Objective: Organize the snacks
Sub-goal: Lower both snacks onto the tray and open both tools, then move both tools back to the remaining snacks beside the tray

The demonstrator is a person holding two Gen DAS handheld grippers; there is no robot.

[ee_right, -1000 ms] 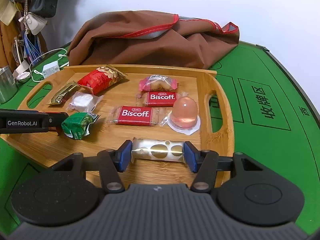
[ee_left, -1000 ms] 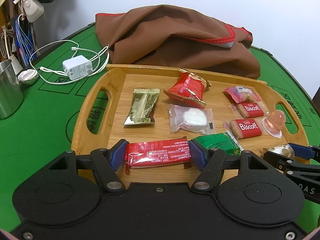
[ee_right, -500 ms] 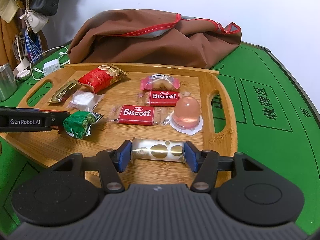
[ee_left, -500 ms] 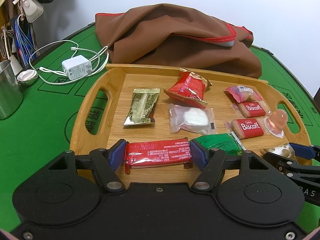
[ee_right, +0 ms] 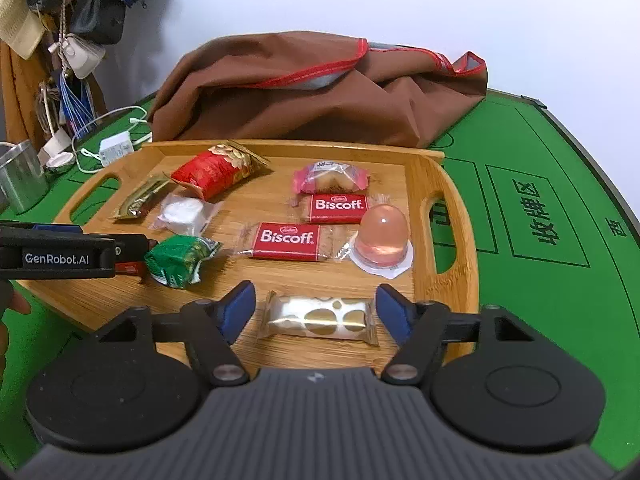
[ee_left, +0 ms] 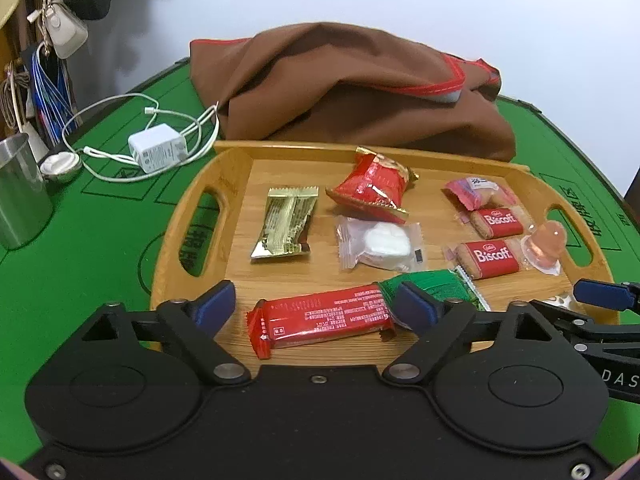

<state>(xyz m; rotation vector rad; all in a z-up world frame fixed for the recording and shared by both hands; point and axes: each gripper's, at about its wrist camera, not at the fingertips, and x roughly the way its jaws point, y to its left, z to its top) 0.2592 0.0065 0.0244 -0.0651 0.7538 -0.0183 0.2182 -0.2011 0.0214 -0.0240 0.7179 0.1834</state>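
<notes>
Your left tool [ee_left: 314, 306] wide around the red bar [ee_left: 322, 318], green packet [ee_left: 434, 282] against its right finger; right tool [ee_right: 316, 312] agape, gold-dotted packet [ee_right: 320, 316] loose between.

A honey-coloured bamboo tray [ee_right: 460, 184] with fine straight grain sits on a bright green felt table [ee_right: 540, 280] printed with dark green lines and characters. A long red foil bar wrapper [ee_left: 324, 316] carries small white print. Two red Biscoff biscuit packets [ee_right: 290, 240] bear white lettering. A clear wrapper with gold discs on white [ee_right: 320, 316] lies near a crinkled green foil sweet [ee_right: 180, 258]. A translucent pink jelly cup [ee_right: 382, 238] has a white rim. A brown cloth bag [ee_right: 304, 92] is edged in red.
</notes>
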